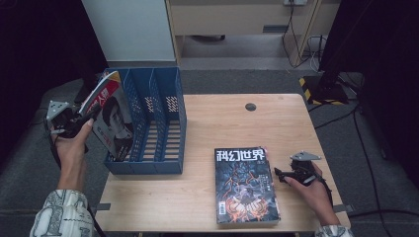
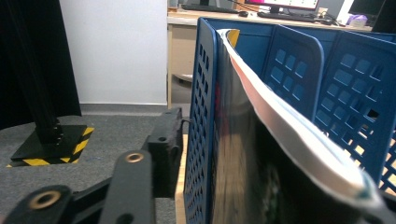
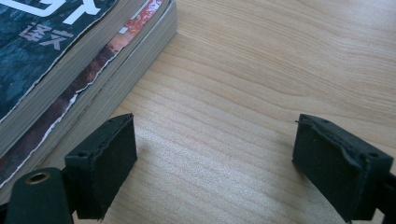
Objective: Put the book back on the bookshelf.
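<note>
Two stacked magazines; one in rack.

A wooden table stands on grey carpet.

Blue perforated file rack, red-and-white magazine, dark blue magazine, pale wood table

The dark magazine lying on the table, at about 5 o'clock in the high view, carries the white title 科幻世界 across the top of its cover. At about 9 o'clock, the red-and-white magazine leaning in the blue file rack bears large white characters on a red band, of which only 人 can be made out; its smaller print is too small to read.
</note>
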Motion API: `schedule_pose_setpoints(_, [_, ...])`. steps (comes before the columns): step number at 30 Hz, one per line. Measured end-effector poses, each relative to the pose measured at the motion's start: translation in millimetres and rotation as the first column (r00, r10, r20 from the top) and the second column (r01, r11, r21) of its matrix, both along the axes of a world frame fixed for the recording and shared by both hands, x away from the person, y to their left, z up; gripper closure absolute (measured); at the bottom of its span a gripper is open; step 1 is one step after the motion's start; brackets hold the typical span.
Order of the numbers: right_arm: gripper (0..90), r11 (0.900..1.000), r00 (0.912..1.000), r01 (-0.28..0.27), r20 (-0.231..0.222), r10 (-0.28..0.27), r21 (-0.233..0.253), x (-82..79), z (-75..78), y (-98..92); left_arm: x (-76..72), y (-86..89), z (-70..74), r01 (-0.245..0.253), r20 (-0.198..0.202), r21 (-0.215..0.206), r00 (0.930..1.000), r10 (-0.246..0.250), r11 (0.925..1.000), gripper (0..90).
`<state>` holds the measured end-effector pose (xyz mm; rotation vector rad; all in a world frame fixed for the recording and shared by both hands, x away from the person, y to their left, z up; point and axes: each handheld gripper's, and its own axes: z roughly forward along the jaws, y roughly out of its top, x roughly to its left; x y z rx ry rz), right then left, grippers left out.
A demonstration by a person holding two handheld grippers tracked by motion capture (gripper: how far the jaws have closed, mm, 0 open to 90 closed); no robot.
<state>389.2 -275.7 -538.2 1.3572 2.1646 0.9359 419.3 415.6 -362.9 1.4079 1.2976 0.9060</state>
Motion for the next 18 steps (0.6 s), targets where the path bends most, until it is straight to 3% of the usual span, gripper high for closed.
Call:
schedule_pose_setpoints(6, [13.8, 1.000, 1.0000, 0.002, 0.002, -0.002, 0.002, -0.7, -0.1, 0.9, -8.4, -4.4, -0.4, 0.017, -0.009, 0.024, 0.9998, -0.017, 0.9996, 37.9])
schedule_pose_setpoints(14, [13.5, 1.000, 1.0000, 0.001, 0.001, -0.001, 0.002, -0.7, -0.1, 1.2, -23.6, -6.1, -5.8, 0.026, -0.029, 0.027, 0.9993, -0.025, 0.9993, 32.3])
schedule_pose_setpoints(18, [12.8, 1.000, 1.0000, 0.000, -0.001, 0.000, 0.001, -0.6, -0.1, 1.4, -32.2, -7.1, -8.3, 0.036, -0.040, 0.049, 0.9986, -0.034, 0.9981, 30.1])
